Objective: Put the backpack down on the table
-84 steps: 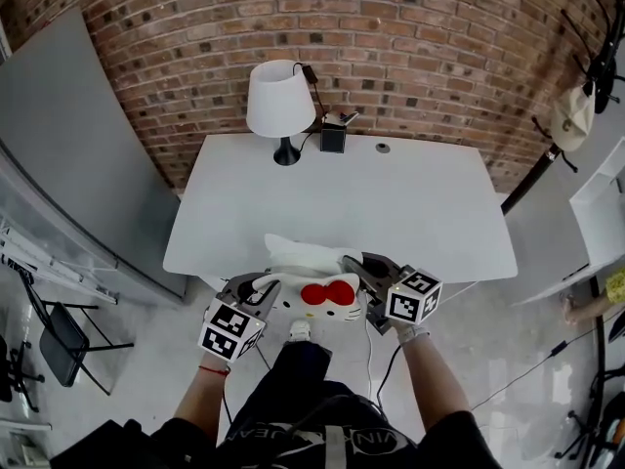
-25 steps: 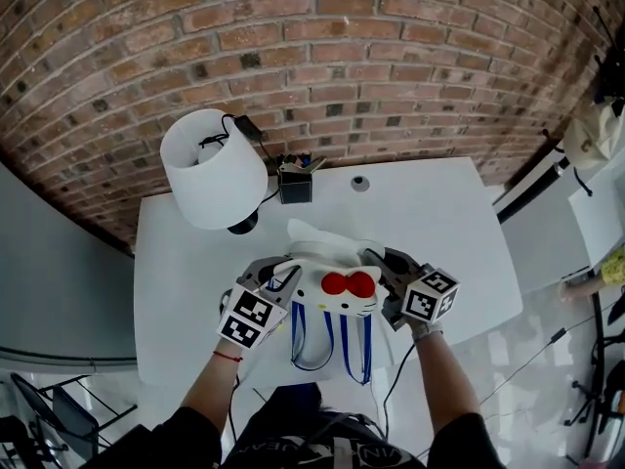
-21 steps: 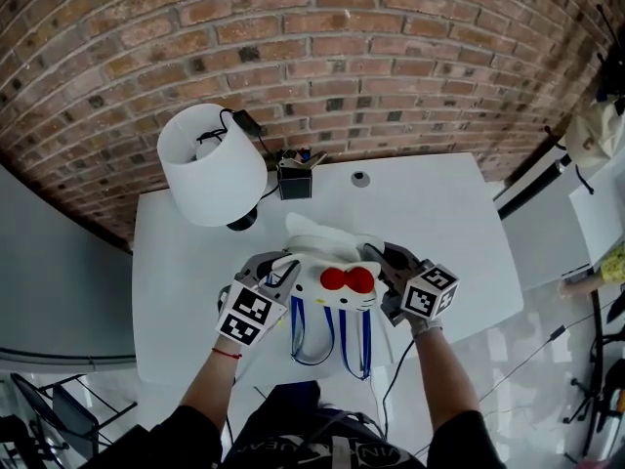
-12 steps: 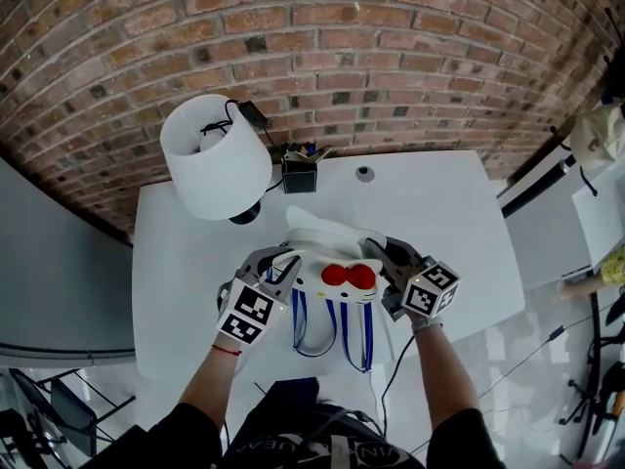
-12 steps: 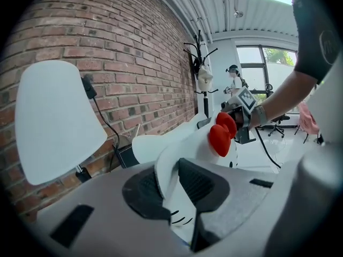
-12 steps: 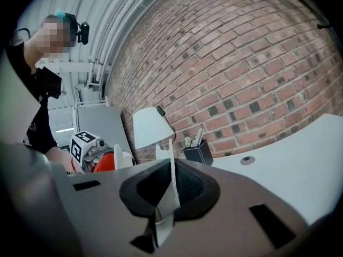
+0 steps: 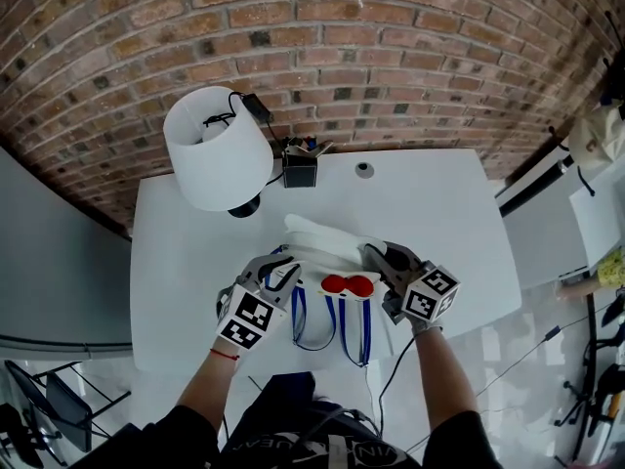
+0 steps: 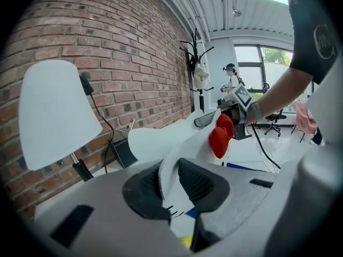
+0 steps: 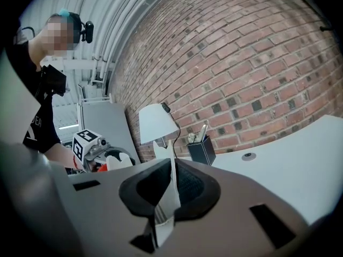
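Observation:
A white backpack (image 7: 327, 247) with a red bow (image 7: 340, 285) and blue-edged straps (image 7: 332, 325) hangs over the front middle of the white table (image 7: 430, 213). My left gripper (image 7: 276, 274) is shut on its left edge, my right gripper (image 7: 376, 258) on its right edge. In the left gripper view the white fabric (image 8: 167, 171) is pinched between the dark pads, with the red bow (image 8: 220, 137) beyond. In the right gripper view a thin white flap (image 9: 169, 194) stands clamped between the pads. Whether the bag's bottom touches the table is hidden.
A white lamp (image 7: 217, 149) stands at the table's back left with a cord behind it. A black pen holder (image 7: 300, 169) sits by the brick wall, and a small round port (image 7: 364, 170) lies to its right. A coat stand (image 8: 199, 68) rises beyond the table's right end.
Both grippers have carried the backpack from off the table's front edge to over the table, then lowered it; the bow sits lower and the straps now trail toward the front edge.

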The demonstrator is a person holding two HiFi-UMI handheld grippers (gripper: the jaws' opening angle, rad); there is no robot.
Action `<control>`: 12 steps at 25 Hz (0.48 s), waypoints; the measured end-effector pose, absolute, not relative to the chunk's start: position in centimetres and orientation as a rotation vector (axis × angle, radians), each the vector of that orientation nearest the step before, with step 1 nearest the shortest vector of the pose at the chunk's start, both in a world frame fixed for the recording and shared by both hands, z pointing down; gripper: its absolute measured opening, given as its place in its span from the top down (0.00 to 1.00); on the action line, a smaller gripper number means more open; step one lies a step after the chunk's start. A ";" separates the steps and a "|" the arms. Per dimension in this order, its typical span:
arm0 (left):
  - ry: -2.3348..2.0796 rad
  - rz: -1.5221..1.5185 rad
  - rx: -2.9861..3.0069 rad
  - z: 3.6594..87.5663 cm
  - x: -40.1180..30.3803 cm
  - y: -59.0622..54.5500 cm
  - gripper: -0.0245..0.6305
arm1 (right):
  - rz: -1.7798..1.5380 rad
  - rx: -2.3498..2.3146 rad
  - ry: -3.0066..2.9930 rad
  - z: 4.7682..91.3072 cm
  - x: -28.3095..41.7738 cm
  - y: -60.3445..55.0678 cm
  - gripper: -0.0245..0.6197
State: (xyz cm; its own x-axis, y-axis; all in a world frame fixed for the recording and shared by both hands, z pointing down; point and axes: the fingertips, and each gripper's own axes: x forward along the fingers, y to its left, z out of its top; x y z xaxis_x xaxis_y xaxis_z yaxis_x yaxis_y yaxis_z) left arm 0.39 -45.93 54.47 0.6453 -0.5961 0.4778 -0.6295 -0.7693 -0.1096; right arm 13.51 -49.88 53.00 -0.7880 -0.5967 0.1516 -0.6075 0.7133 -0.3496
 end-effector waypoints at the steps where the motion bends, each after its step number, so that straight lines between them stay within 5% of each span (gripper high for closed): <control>1: -1.038 0.778 2.788 54.5 0.4 -45.7 0.86 | 0.601 1.010 -2.883 53.0 13.5 -49.7 0.94; 12: -1.018 0.807 2.782 54.8 0.5 -44.5 0.86 | 0.552 0.992 -2.832 53.1 13.5 -48.6 0.93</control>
State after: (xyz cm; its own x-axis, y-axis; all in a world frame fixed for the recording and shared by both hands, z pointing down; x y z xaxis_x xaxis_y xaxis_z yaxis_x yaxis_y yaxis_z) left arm 0.49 -44.50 54.85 0.6424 -0.5816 0.4990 -0.6188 -0.7778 -0.1099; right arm 13.47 -48.57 53.13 -0.7849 -0.5858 0.2017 -0.6187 0.7237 -0.3056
